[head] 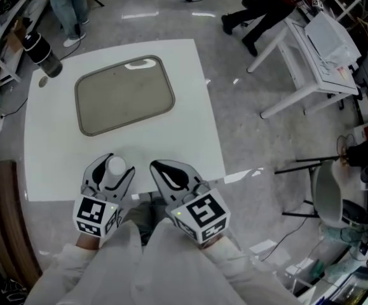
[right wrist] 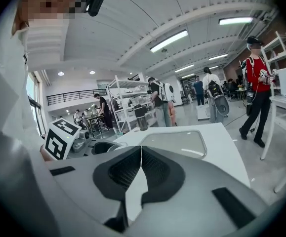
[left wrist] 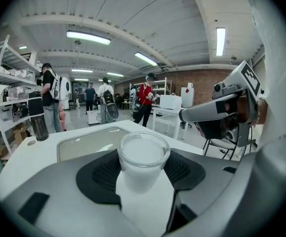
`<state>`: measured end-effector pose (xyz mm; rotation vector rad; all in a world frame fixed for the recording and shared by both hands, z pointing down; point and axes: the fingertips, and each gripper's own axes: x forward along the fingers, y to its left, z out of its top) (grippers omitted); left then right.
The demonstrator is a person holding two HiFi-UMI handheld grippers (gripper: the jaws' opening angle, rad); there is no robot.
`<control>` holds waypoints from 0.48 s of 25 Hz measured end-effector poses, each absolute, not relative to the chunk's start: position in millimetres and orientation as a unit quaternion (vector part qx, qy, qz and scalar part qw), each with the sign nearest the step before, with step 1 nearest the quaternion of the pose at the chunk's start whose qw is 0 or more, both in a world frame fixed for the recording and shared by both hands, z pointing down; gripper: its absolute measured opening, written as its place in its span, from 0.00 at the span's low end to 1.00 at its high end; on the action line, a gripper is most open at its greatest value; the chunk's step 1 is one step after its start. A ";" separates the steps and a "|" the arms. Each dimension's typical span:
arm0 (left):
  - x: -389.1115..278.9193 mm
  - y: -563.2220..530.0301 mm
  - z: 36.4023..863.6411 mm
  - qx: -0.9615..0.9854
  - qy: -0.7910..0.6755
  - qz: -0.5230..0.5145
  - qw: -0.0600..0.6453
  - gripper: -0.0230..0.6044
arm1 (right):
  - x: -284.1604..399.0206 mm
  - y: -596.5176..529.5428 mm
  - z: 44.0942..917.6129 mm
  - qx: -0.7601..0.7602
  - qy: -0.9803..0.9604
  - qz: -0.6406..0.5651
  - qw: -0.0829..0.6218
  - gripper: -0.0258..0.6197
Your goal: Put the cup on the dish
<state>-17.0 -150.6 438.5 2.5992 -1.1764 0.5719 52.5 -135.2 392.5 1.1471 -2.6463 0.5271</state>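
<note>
Now left gripper (head: 115,168) fingers clamp cup (left wrist: 143,154), apparently milky-white inside; right gripper (right wrist: 141,152) fingers closed.

Workshop lab — shelving racks (right wrist: 123,95), strip lights (right wrist: 169,41)

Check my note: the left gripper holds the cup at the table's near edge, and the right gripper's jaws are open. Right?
Not quite: the right gripper view shows the right gripper shut, nothing between its jaws. The left gripper does hold the cup at the near edge of the table.
</note>
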 end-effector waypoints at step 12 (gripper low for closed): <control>-17.1 -166.1 404.1 0.879 -0.438 0.162 0.100 0.47 | 51.4 -153.1 354.0 0.363 -0.921 0.123 0.074 0.06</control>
